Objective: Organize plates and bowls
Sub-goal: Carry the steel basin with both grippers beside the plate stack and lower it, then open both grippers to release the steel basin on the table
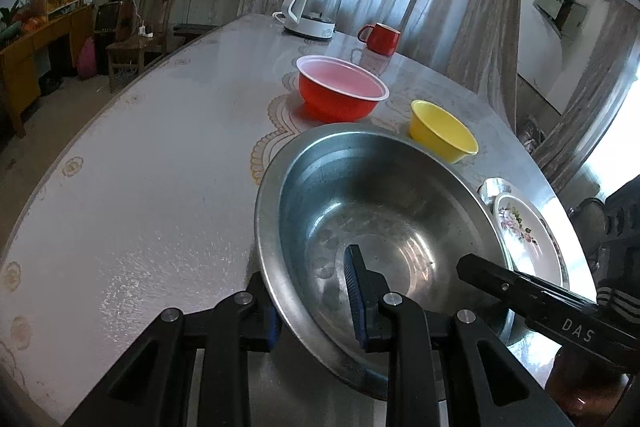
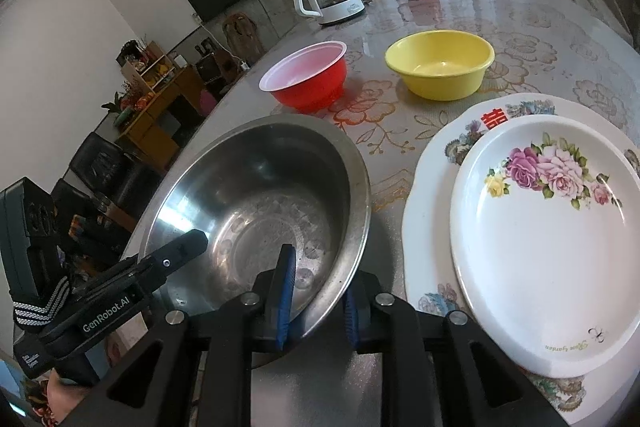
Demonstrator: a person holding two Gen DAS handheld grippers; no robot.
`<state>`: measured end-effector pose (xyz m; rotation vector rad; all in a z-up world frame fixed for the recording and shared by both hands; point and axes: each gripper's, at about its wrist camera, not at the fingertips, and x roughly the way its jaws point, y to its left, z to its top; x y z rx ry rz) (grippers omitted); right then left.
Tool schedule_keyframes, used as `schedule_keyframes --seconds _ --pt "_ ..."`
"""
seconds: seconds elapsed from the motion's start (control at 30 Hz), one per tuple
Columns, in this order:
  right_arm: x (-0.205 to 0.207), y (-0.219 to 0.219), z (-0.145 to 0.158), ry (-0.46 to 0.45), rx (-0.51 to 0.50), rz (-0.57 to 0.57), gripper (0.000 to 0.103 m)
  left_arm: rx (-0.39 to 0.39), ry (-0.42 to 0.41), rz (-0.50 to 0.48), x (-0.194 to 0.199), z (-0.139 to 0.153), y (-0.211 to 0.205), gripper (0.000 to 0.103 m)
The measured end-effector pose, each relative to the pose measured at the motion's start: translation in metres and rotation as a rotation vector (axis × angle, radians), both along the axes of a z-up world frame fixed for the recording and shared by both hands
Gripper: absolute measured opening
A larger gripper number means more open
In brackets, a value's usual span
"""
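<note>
A: Entry, left side first. Left claw point(image 1: 316, 303) straddles the near-left rim of the steel basin point(image 1: 384, 227): one blue pad outside the wall, one inside. Jaws are narrow. Whether the pads actually press the metal I cannot tell; a sliver of gap seems to show at the inner pad.

B: Noted. Basin position?

A: On the desk point(image 1: 152, 195), directly ahead of both claws and tilted slightly, as far as the fisheye allows a reading. Beyond it stand the red bowl point(image 1: 342, 89) and, to its right, the yellow bowl point(image 1: 442, 131), both upright and apart from each other.

B: Right side?

A: Right claw point(image 2: 316, 311) straddles the same basin point(image 2: 260, 199) at its near-right rim, one pad inside, one outside. Same narrow spread, and again I cannot confirm a firm pinch. Just right of the basin lies the flowered plate point(image 2: 548, 247), stacked on a larger patterned plate point(image 2: 436, 155).

B: So the governing relation?

A: The rim runs between each claw's pads, at two points across the basin's near edge. Neither hand is nearer; both are at the wall. My judgement: any lift needs both pinches secured evenly, or the basin will tip toward the looser side. The plates sit close on the right, so clearance there is tight.
</note>
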<state>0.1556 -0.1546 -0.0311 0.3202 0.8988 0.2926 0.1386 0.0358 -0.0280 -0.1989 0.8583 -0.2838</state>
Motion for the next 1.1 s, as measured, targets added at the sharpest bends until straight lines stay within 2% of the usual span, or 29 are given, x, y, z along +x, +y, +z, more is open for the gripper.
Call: schedule_keyframes --seconds 0.13,0.33,0.7,0.9,1.03,1.1 --pt "0.002 0.004 0.001 0.010 -0.013 -0.005 0.023 0.001 0.010 0.000 0.004 -0.003 -0.002 0.026" --pt "-0.002 0.012 0.005 0.026 -0.042 0.012 0.035 -0.009 0.035 0.018 0.008 -0.011 -0.002 0.026" --pt "-0.017 0.003 0.007 0.035 -0.015 -0.001 0.035 -0.005 0.032 0.003 0.009 -0.013 -0.010 0.027" --pt "-0.021 0.000 0.009 0.039 -0.009 0.004 0.035 -0.029 0.036 0.005 0.008 -0.013 -0.007 0.035" --pt "-0.025 -0.004 0.011 0.036 -0.008 0.000 0.035 -0.026 0.022 0.016 0.004 -0.009 -0.005 0.049" --pt "-0.027 -0.008 0.011 0.034 -0.001 -0.007 0.035 -0.023 0.015 0.017 0.002 -0.007 -0.005 0.049"
